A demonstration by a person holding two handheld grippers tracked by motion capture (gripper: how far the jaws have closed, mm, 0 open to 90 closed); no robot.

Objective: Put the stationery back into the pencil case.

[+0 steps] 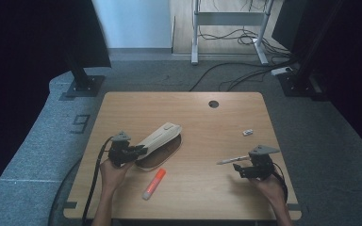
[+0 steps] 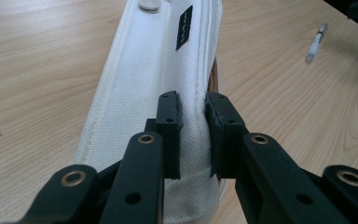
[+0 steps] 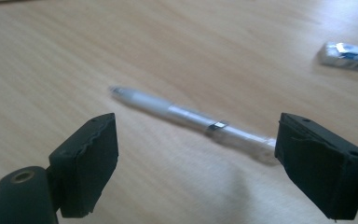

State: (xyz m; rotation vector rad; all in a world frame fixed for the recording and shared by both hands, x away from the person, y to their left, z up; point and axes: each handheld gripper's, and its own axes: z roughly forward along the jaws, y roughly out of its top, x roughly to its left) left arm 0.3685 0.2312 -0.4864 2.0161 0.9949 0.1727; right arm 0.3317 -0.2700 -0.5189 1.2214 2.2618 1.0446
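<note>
Left hand-held gripper pinching soft cloth pencil case; right hand-held gripper gaping over light, slick pen, best taken mid-barrel.

Left gripper clamps the near end of the cream pencil case; right gripper hovers open beside the silver pen. Orange highlighter lies near the surface's front edge.

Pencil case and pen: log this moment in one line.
left claw: shut on case edge | right claw: open above pen | pen: flat on table | marker, eraser: untouched
</note>
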